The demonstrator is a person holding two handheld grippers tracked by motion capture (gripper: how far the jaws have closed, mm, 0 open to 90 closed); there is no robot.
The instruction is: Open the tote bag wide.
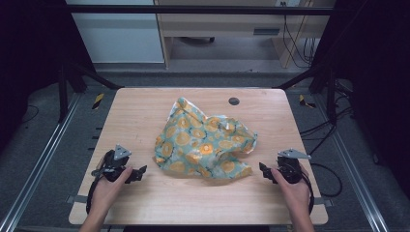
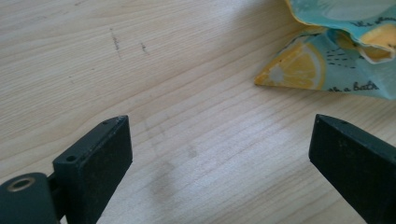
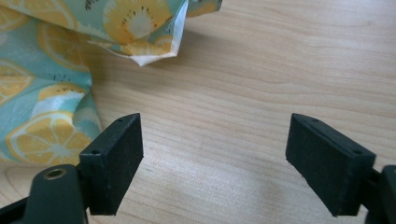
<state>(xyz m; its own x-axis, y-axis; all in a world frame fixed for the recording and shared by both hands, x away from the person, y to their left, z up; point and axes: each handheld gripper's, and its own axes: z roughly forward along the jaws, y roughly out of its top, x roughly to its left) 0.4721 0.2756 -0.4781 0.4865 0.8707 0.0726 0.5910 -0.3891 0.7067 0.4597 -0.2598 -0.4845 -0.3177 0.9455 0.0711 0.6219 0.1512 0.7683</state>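
So you've got a crumpled teal fabric cloth printed with orange and lemon slices (image 1: 205, 142) sitting in a heap around the middle of the light wooden counter (image 1: 145, 203), with a small dark round grommet (image 1: 234, 101) just past its far right side. Your left gripper (image 1: 140, 173) sits near-left of the heap and your right gripper (image 1: 263, 170) near-right, both close to it but not touching. Both sets of jaws are wide apart with only bare wood between them.

My guess is this thing handles like any thin cotton: light, floppy, zero stiffness, so it'll sag and drag the moment you lift it. Not fragile, not slippery. I'd skip the puffy middle and go for edges. The left gripper view shows a pointed corner (image 2: 280, 77) lying flat on the wood, and the right gripper view shows a white-backed folded tip (image 3: 156, 53) sticking out. Pinch those low, right at the hem.
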